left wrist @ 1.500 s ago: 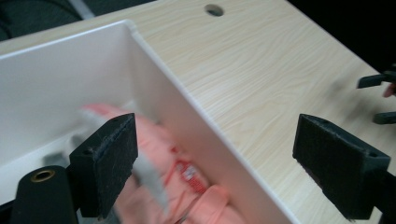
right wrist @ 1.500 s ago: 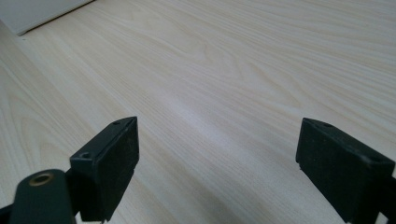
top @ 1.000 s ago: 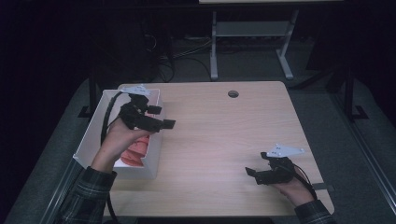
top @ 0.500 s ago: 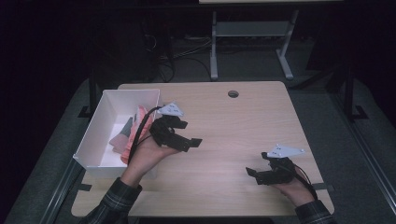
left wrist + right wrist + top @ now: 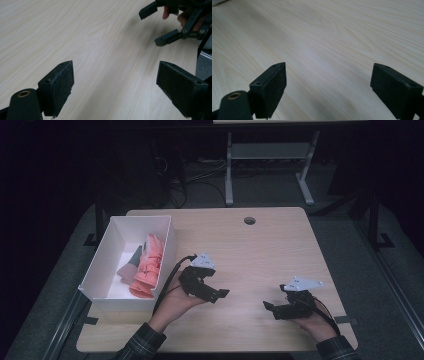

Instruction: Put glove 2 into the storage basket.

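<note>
A white box point(image 5: 161, 236) stands at the table's left and holds pink and grey folded cloth point(image 5: 148, 266). My left gripper point(image 5: 220, 295) hovers just right of the box, low over the wood, open with nothing between its jaws point(image 5: 115, 90). My right gripper point(image 5: 270, 309) rests near the front right of the table, also open and empty point(image 5: 328, 87). In the left gripper view the right gripper point(image 5: 160, 25) appears at the top right with a person's fingers behind it.
The light wooden table point(image 5: 260, 255) has a round cable hole point(image 5: 249, 220) near its far edge. A metal stand point(image 5: 270, 155) and cables lie on the dark floor beyond.
My left gripper has come out of the white box and moved right and toward the person, over bare wood. The right gripper has stayed in place.
</note>
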Action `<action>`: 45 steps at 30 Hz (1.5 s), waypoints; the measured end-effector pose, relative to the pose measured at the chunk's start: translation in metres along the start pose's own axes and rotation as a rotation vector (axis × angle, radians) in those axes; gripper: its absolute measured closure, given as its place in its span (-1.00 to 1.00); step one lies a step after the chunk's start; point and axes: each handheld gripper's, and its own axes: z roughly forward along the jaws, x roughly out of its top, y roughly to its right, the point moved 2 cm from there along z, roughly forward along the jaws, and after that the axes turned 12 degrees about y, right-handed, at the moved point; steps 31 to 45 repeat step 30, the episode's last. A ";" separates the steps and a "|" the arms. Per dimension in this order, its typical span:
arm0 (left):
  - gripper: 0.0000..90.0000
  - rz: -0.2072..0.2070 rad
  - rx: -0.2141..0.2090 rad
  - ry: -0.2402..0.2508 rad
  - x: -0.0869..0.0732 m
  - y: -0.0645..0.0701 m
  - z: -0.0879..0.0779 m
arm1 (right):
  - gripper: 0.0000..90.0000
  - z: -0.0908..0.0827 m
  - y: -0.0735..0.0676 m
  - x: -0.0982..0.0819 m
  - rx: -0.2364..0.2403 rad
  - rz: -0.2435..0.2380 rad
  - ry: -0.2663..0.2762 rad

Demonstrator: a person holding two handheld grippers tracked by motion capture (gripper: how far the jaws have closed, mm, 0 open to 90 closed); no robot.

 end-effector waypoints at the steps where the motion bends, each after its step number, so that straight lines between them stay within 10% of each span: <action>1: -0.69 0.006 0.001 -0.010 -0.003 0.000 0.003 | -0.71 0.000 0.000 -0.001 -0.003 0.002 -0.003; 19: -0.69 0.038 -0.002 -0.044 -0.044 0.003 0.023 | -0.71 0.003 -0.004 -0.006 -0.017 -0.029 -0.024; 45: -0.69 0.055 -0.026 -0.078 -0.047 0.003 0.028 | -0.71 0.002 -0.004 -0.009 -0.019 -0.031 -0.023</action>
